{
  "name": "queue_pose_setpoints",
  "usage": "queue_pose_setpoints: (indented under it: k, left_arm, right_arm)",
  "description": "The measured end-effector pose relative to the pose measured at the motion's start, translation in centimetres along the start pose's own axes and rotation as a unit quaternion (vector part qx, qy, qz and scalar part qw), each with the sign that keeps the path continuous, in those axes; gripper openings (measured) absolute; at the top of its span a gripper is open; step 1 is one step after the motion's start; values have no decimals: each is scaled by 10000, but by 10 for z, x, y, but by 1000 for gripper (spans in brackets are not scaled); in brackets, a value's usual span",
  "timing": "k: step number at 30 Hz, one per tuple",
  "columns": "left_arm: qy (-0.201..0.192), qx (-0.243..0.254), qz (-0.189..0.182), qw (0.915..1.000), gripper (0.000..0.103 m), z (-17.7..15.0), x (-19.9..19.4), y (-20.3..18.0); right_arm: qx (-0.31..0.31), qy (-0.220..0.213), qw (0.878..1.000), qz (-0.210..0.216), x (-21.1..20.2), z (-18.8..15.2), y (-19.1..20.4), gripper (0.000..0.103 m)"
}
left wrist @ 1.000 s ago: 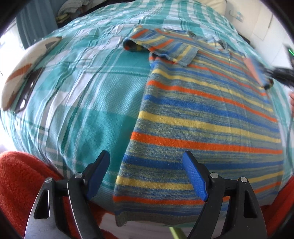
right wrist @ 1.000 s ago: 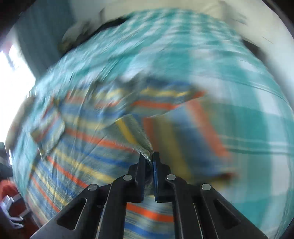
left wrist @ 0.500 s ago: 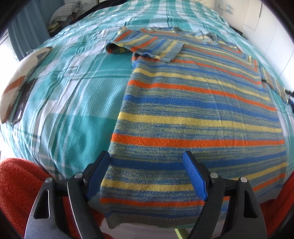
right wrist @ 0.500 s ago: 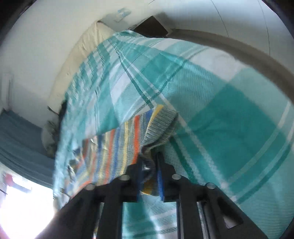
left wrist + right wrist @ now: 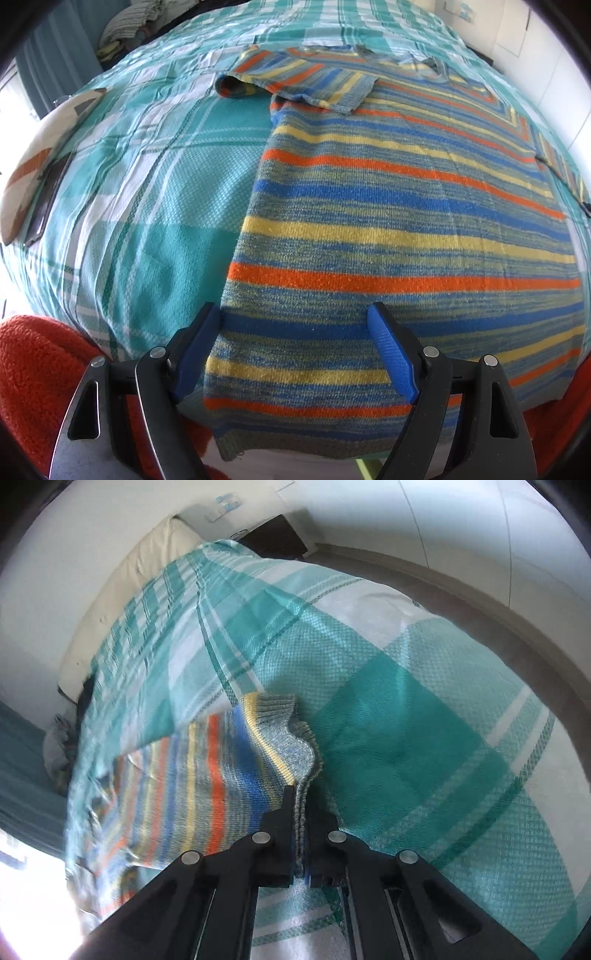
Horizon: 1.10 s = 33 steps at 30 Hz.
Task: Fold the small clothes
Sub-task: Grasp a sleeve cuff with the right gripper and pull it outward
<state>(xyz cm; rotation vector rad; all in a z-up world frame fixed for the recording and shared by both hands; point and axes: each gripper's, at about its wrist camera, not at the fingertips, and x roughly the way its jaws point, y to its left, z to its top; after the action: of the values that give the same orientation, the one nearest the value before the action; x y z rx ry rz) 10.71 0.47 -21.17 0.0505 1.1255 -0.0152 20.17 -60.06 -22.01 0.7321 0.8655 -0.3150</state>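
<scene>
- Covering the bed (image 5: 147, 192) is a teal and white checked bedspread, filling most of the left wrist view and running up to white walls at 1 o'clock.
- Lying flat on that bed is a striped sweater (image 5: 388, 229), banded in orange, blue, yellow and grey-green, its hem hanging just over the near edge at 6 o'clock.
- One sleeve (image 5: 295, 79) is lying folded across the sweater's chest at 12 o'clock in the left wrist view, its cuff end sticking out toward 11 o'clock.
- The left tongs (image 5: 295, 354) are standing wide apart above the sweater's lower part, near its left side edge, and are gripping nothing; whether the blue pads (image 5: 195, 354) are touching the knit I cannot tell.
- The right tongs (image 5: 303, 812) are squeezing tight on the ribbed cuff (image 5: 291, 734) of the other sleeve, the knit bunching up between the two black fingers (image 5: 280, 819).
- From that pinch, the striped sleeve (image 5: 207, 768) is stretching away toward 9 o'clock in the right wrist view, somewhat blurred.
- A red fleecy fabric (image 5: 40, 373) is sitting at 8 o'clock in the left wrist view, below the bed's edge.
- A white cushion (image 5: 40, 147) with brown patches is resting on the bed at 9 o'clock, well apart from the sweater.
- A cream pillow (image 5: 125, 587) is showing at 11 o'clock in the right wrist view, against the wall.
</scene>
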Motion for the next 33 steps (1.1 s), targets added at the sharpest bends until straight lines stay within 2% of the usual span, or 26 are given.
queue_pose_setpoints:
  k: [2, 5, 7, 10, 11, 12, 13, 16, 19, 20, 21, 22, 23, 24, 26, 29, 31, 32, 33]
  left_arm:
    - [4, 6, -6, 10000, 83, -1, -1, 1]
    - [31, -17, -36, 10000, 83, -2, -1, 3]
    - [27, -19, -43, 10000, 83, -3, -1, 3]
    - [12, 10, -21, 10000, 83, -3, -1, 1]
    - [8, 20, -19, 10000, 83, -3, -1, 0]
    - [3, 38, -9, 10000, 83, -3, -1, -1]
    - [-1, 47, 2, 10000, 83, -3, 0, -2]
    - [-22, 83, 44, 10000, 83, -3, 0, -3]
    - [-34, 103, 76, 9999, 85, -4, 0, -4]
    - [-33, 100, 89, 9999, 86, -4, 0, -4]
    - [-31, 98, 99, 9999, 86, -4, 0, -4]
    - [-22, 99, 109, 9999, 86, -4, 1, -4]
    - [-17, 102, 120, 9999, 86, -4, 2, -4]
    - [-14, 106, 131, 9999, 87, -3, 2, -5]
    - [-15, 125, 168, 9998, 87, -3, 3, -6]
    - [-32, 192, 248, 9995, 90, -3, 5, -8]
    - [-69, 223, 303, 9993, 92, -3, 4, -8]
    - [-72, 223, 297, 9993, 92, -4, 3, -8]
    - [-75, 211, 289, 9993, 92, -4, 2, -7]
  right_arm:
    - [15, -42, 10000, 10, 1, 0, -2, 1]
    - [286, -123, 9992, 249, -5, -1, -15, 1]
    - [496, -128, 9977, 437, -8, -2, -23, 5]
    - [758, -208, 9929, 891, -20, 6, -34, 24]
    - [813, -253, 9910, 1028, -24, 10, -36, 44]
    - [862, -304, 9896, 1114, -26, 14, -37, 57]
    - [893, -305, 9890, 1141, -26, 17, -36, 59]
    - [1120, -44, 9872, 1135, -9, 33, -38, 59]
    - [1050, -92, 9878, 1148, -1, 43, -33, 58]
    - [988, 60, 9882, 1168, 6, 47, -29, 50]
    - [890, 261, 9884, 1201, 12, 49, -26, 16]
    - [766, 398, 9903, 1085, 16, 51, -22, 4]
    - [523, 387, 9952, 737, 15, 53, -16, 3]
    - [303, 144, 9983, 469, 8, 54, -11, 3]
    - [-15, -6, 10000, -71, 6, 52, -6, 1]
    - [-307, -35, 9988, -372, 14, 42, -2, 0]
    - [-398, -148, 9986, -330, 14, 39, -1, 6]
    - [-363, -176, 9990, -186, 12, 39, -3, 16]
    - [-300, -239, 9990, -219, 6, 38, -5, 25]
